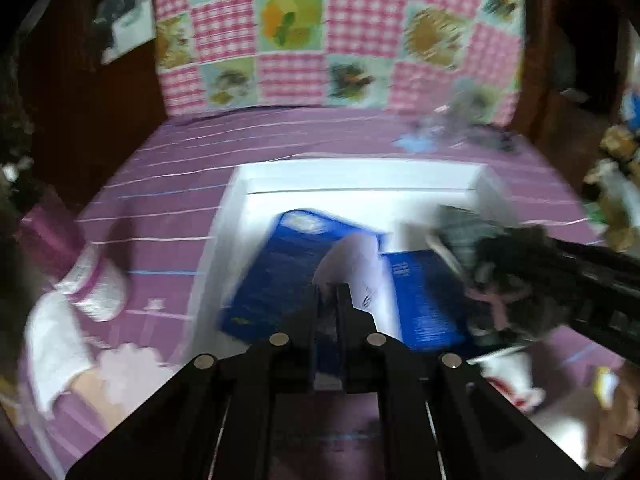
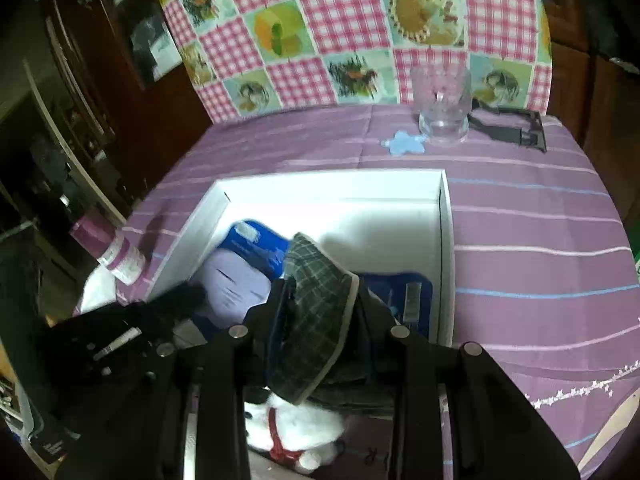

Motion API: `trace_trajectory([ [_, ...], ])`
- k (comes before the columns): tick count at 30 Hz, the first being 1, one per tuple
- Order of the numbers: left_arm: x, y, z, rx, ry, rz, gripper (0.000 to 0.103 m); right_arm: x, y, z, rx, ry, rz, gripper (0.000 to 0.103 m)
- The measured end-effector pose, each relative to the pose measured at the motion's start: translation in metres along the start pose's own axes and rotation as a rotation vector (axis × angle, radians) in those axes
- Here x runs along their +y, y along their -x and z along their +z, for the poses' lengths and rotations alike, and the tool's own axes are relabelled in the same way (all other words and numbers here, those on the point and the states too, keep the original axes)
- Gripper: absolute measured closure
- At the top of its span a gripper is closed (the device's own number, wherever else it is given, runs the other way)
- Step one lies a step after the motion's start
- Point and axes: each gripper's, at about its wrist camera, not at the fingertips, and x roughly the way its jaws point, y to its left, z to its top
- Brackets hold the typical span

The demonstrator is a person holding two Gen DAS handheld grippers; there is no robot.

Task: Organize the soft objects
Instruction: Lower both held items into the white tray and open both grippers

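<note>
You are holding a plaid cloth (image 2: 316,316) in the right gripper (image 2: 320,300), jaws closed on its folds, the cloth draping over the near edge of the white box (image 2: 332,184). Below it, nearest the camera, a white plush toy (image 2: 296,436) with a red harness is lying outside the box. The left gripper (image 1: 330,300) is hovering over the box with jaws nearly together; a sliver of something shows between them, but motion blur is hiding whether they are gripping anything, so I cannot tell. Inside the box, blue packs (image 2: 260,244) and a pale lilac item (image 2: 236,284) are filling the left side; the right rear floor is lying bare. You are best carrying the cloth forward over that bare patch, lowering it until it is resting, then releasing, while keeping the left gripper clear. Farther back, a glass (image 2: 442,104) and a blue star (image 2: 404,142) are sitting on the purple tablecloth (image 2: 540,240); avoid swinging toward them.
</note>
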Motion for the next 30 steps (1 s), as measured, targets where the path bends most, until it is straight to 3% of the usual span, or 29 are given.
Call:
trace_trajectory([
  [3,0.013,-0.013,-0.002,0.076,0.039,0.069,0.097,-0.007,-0.015,-0.001,0.103,-0.047,-0.045,0.070],
  [6,0.029,-0.024,-0.004,0.139,0.106,0.077,0.101,-0.019,-0.016,-0.001,0.124,-0.107,0.007,0.070],
  [11,0.035,-0.012,0.000,0.091,0.131,0.013,0.101,-0.016,-0.012,-0.001,0.112,-0.110,0.008,0.070],
  [13,0.032,-0.005,0.002,0.066,0.125,-0.010,0.098,-0.014,-0.009,0.000,0.102,-0.114,0.019,0.062],
  [16,0.030,0.002,0.005,0.039,0.113,-0.033,0.072,-0.013,0.003,0.003,0.042,-0.129,0.071,0.044],
  [18,0.031,0.008,0.009,0.014,0.114,-0.055,0.045,-0.011,0.014,0.006,-0.026,-0.132,0.087,0.040],
  [22,0.032,0.017,0.016,-0.023,0.116,-0.081,0.037,-0.004,0.035,0.010,-0.114,-0.108,0.077,0.030],
  [25,0.034,0.026,0.019,-0.053,0.125,-0.109,0.030,-0.001,0.048,0.012,-0.164,-0.091,0.079,0.030],
  [30,0.040,0.036,0.023,-0.076,0.156,-0.162,0.030,0.005,0.070,0.016,-0.233,-0.077,0.080,0.030],
])
